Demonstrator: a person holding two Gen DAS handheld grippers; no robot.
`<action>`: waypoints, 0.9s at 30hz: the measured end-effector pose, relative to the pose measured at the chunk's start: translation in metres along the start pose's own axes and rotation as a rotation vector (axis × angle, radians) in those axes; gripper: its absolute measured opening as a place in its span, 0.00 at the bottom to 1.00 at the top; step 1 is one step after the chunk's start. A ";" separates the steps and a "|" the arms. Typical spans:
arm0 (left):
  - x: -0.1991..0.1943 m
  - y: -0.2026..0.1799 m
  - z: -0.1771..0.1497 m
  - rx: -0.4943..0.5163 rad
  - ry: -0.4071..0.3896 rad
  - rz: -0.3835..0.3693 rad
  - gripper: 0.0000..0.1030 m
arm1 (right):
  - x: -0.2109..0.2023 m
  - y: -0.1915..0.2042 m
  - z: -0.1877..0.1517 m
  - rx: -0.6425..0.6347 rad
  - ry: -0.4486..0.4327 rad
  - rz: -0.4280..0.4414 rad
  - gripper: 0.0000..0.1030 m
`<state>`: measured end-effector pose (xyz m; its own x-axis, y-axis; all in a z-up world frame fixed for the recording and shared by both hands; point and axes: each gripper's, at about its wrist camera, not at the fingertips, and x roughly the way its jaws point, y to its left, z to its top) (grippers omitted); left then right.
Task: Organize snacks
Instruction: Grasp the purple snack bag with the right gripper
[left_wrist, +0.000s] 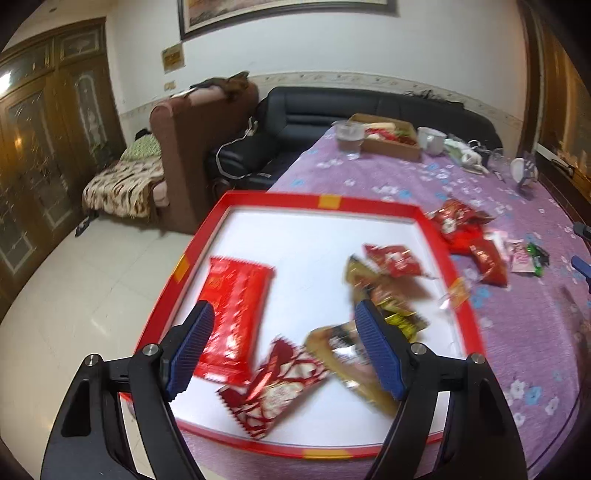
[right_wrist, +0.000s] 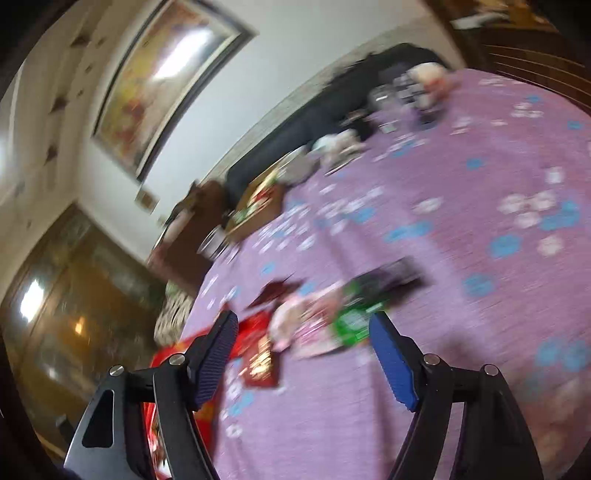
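I'm hovering my left gripper (left_wrist: 284, 347) over the red-rimmed tray (left_wrist: 369, 205) in the lower middle of the left wrist view, jaws spread wide with nothing pinched between them. Lying in the tray: a flat red packet (left_wrist: 236, 291) left of centre, a red-and-white wrapper (left_wrist: 273, 395) below it, and a jumble of gold and brown packets (left_wrist: 384, 295) toward the right. More red packets (left_wrist: 465, 236) are sitting loose on the purple flowered worktop (left_wrist: 388, 173), just past the tray's right rim.

My right gripper (right_wrist: 303, 358) is hanging released too, nothing in it (that view is badly smeared). Above its fingertips, mid-frame, I'm seeing a green packet (right_wrist: 351, 321), something pink (right_wrist: 295, 317) beside it and a dark packet (right_wrist: 391, 277).
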<state>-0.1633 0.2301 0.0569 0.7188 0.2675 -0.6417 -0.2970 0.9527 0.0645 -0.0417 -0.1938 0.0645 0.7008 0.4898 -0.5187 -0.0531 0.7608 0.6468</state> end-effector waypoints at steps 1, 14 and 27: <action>-0.002 -0.005 0.002 0.009 -0.007 -0.009 0.77 | -0.003 -0.005 0.005 0.006 -0.005 -0.019 0.74; -0.014 -0.067 0.009 0.172 -0.016 -0.070 0.77 | 0.067 -0.021 0.028 0.091 0.151 -0.150 0.73; -0.002 -0.096 0.031 0.256 -0.001 -0.073 0.77 | 0.105 -0.091 0.040 0.402 0.209 0.006 0.06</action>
<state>-0.1171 0.1427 0.0758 0.7329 0.1963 -0.6513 -0.0757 0.9750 0.2088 0.0651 -0.2284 -0.0264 0.5405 0.6004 -0.5894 0.2531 0.5520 0.7945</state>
